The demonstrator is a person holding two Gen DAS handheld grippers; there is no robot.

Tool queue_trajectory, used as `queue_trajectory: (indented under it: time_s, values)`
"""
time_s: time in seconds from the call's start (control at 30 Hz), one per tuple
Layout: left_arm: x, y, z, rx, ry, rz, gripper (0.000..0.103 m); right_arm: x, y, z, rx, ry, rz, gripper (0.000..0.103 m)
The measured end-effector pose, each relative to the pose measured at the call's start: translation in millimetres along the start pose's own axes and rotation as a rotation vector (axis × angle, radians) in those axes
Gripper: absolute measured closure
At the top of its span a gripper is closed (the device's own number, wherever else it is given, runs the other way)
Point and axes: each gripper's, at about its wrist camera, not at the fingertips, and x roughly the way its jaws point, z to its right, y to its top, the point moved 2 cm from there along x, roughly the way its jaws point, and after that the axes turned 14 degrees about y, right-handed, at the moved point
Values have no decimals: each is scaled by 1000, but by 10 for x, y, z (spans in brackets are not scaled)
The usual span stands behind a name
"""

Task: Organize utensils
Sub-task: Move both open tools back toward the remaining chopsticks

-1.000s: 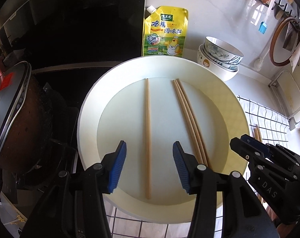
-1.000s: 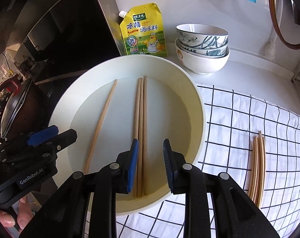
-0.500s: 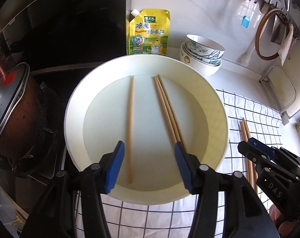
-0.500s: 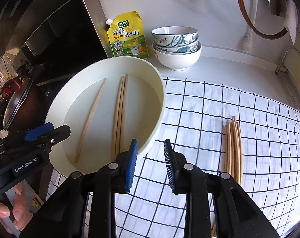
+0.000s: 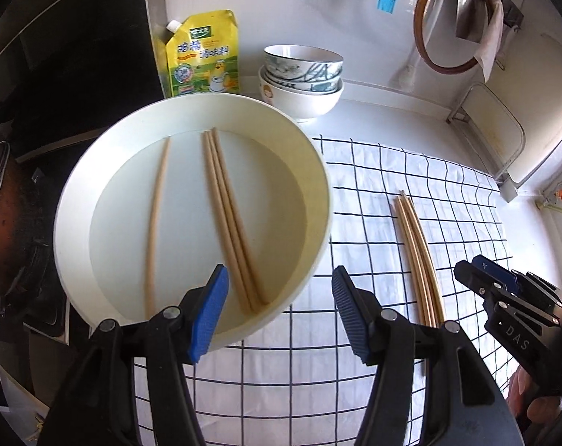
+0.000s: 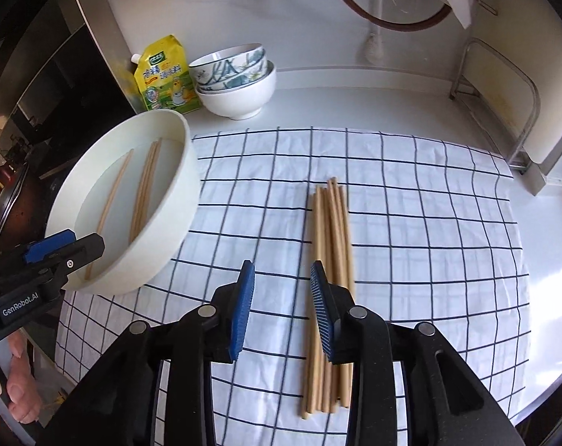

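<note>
A white round basin (image 5: 318, 171) holds water, a single chopstick (image 5: 156, 219) and three chopsticks lying together (image 5: 228, 219). My left gripper (image 5: 279, 275) hangs open above the basin's near right rim, nothing between its pads. A bundle of several chopsticks (image 6: 333, 260) lies on the checked cloth (image 6: 429, 223). My right gripper (image 6: 282, 265) hovers over the cloth just left of the bundle; its jaws are opening and hold nothing. The basin (image 6: 191, 156) is far left in the right wrist view, and the bundle (image 5: 418, 256) shows right in the left wrist view.
A yellow seasoning pouch (image 5: 202, 55) and stacked bowls (image 5: 303, 78) stand against the back wall. A dark pot (image 5: 5, 223) sits on the stove at left. A wooden ring (image 5: 426, 48) and blue brush (image 5: 387, 0) hang on the wall. A rack (image 5: 485, 122) stands right.
Both grippers have moved right, away from the basin's middle. The right one now hangs over the cloth beside the bundle. Both pairs of jaws stand slightly wider.
</note>
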Motion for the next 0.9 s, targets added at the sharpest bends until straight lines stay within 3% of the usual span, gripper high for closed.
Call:
queue_trajectory:
  time_s: [0.37,0.9]
  values:
    - [24,-126,626,84,-35,-17,46,-26,-244,614,58,-52,-24,70]
    - [182,-302,929,90,-1,-70,44,316,-336,832,19,-22,-94,63]
